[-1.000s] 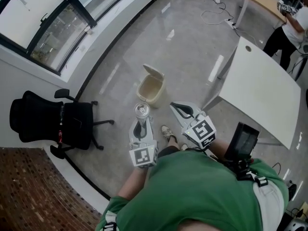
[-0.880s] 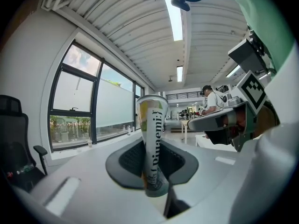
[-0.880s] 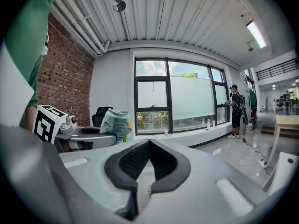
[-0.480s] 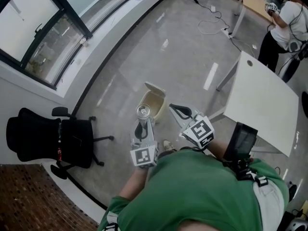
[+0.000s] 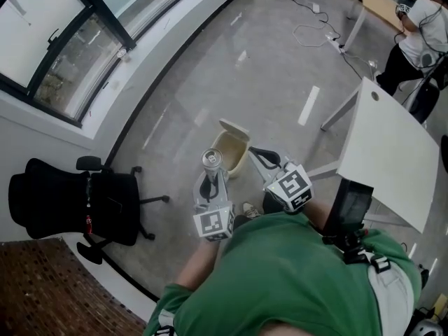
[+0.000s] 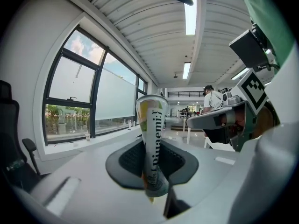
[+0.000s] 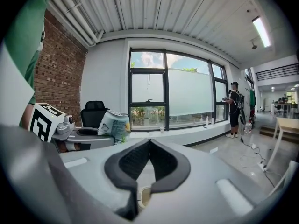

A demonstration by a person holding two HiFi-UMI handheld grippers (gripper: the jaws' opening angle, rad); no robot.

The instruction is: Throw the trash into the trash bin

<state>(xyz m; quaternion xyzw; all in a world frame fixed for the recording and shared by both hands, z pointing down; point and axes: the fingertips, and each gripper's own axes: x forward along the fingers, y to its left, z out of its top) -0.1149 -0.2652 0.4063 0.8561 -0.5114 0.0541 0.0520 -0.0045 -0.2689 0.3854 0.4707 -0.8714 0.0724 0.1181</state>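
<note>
The left gripper (image 5: pixel 209 180) pinches a slim pale aluminium drink can with green and yellow print (image 5: pixel 211 159), held upright between its dark pads (image 6: pixel 128 160). In the head view, a beige plastic trash bin with its flip lid raised (image 5: pixel 240 161) stands on the grey floor just at the can's one o'clock. The right gripper (image 5: pixel 260 157), jaws pressed together on nothing, sits at the bin's three o'clock. A black office chair (image 5: pixel 66 198) stands at the left gripper's nine o'clock.
</note>
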